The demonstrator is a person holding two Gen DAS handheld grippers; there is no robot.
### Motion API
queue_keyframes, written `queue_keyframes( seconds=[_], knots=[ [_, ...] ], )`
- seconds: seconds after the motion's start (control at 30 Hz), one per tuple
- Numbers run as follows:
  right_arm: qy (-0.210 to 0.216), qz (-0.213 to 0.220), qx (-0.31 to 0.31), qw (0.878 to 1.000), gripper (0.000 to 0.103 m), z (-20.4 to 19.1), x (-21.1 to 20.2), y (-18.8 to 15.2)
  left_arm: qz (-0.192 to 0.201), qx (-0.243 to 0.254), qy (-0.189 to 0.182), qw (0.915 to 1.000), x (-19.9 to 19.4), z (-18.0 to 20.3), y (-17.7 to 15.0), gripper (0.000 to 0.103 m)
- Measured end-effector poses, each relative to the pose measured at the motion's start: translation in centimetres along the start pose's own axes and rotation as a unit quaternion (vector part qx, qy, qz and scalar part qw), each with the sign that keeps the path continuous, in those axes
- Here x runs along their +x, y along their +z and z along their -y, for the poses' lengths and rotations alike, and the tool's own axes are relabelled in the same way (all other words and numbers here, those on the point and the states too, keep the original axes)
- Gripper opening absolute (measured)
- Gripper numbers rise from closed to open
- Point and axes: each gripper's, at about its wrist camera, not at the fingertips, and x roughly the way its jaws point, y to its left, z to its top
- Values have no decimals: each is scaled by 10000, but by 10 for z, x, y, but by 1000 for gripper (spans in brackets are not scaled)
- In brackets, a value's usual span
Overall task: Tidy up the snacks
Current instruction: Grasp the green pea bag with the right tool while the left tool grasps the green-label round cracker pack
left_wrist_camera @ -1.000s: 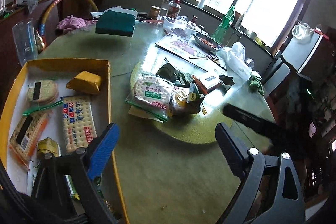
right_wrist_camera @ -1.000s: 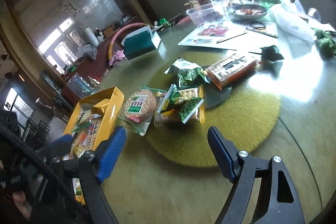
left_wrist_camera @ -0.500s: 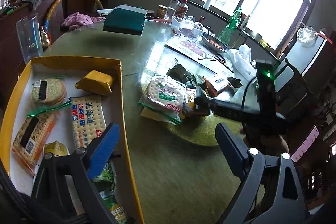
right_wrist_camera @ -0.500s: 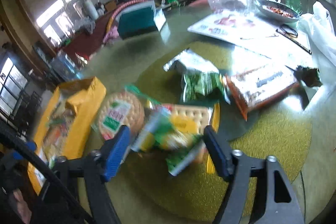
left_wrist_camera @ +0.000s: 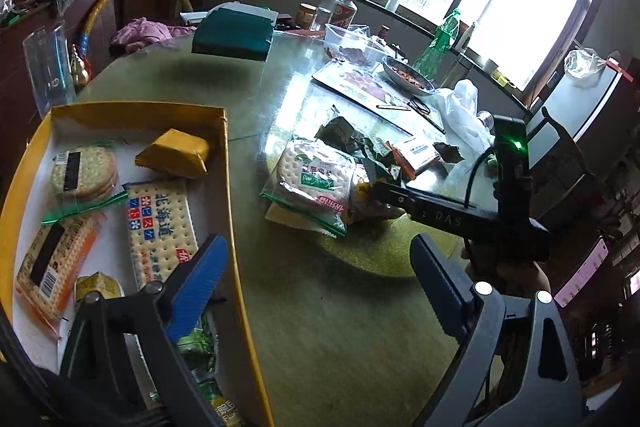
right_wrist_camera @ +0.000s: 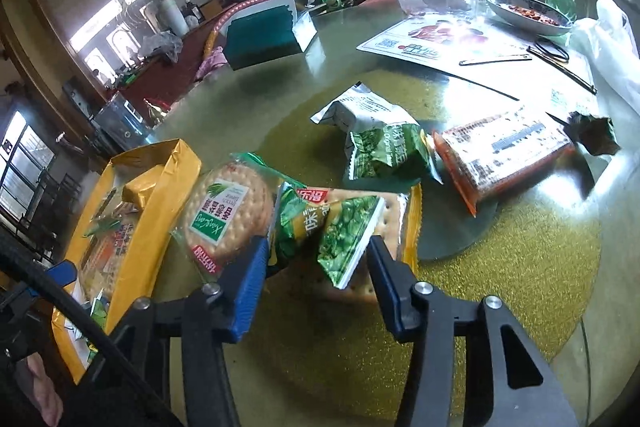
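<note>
Across the cluttered green counter (right_wrist_camera: 280, 99), my right gripper (right_wrist_camera: 316, 259) has just been closing and now pinches the green pea packet (right_wrist_camera: 336, 231) at lower centre, the yellow box (right_wrist_camera: 132, 227) lying to its left, nearer my idle, wide-spread left gripper (left_wrist_camera: 316, 275).

Beside the yellow tray (left_wrist_camera: 224, 155), white inside, a glittery gold-green mat (right_wrist_camera: 520, 267) covers the pale green table (left_wrist_camera: 328, 327). On that mat lie a green pea-print packet (right_wrist_camera: 340, 227), an orange-edged cracker pack (right_wrist_camera: 500, 151) and a dotted round biscuit (right_wrist_camera: 228, 215).
</note>
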Motion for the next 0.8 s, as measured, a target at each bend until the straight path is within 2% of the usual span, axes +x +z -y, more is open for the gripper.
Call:
queue_keyframes(
  seconds=[0.07,0.23,0.27,0.3,0.37,0.53,0.63,0.67,0.7,0.8],
  knots=[
    [86,-35,55,9999,33,2,-3,-4,-45,-56,-16,10000,3,0,1,93],
    [243,12,189,9995,36,7,-16,-15,-64,14,-18,10000,7,6,8,93],
    [291,31,200,9994,41,7,-19,-15,-69,18,-20,10000,7,6,7,93],
    [290,71,268,9992,54,8,-24,-15,-67,5,-31,10000,7,6,8,93],
    [196,217,323,9991,66,8,-32,-14,-56,-40,-28,10000,7,6,7,92],
    [84,272,327,9991,66,4,-27,0,-19,50,12,10000,5,11,5,92],
    [32,55,364,9993,61,2,-9,6,-31,40,51,10000,5,11,6,92],
    [-13,-22,408,9992,44,2,-4,5,-36,23,40,10000,5,10,6,92],
    [-23,-57,421,9991,38,1,-1,2,-15,-3,55,10000,5,9,7,93],
    [12,55,419,9991,37,-1,-6,-7,-87,-130,-140,9998,14,4,14,93]
  ],
)
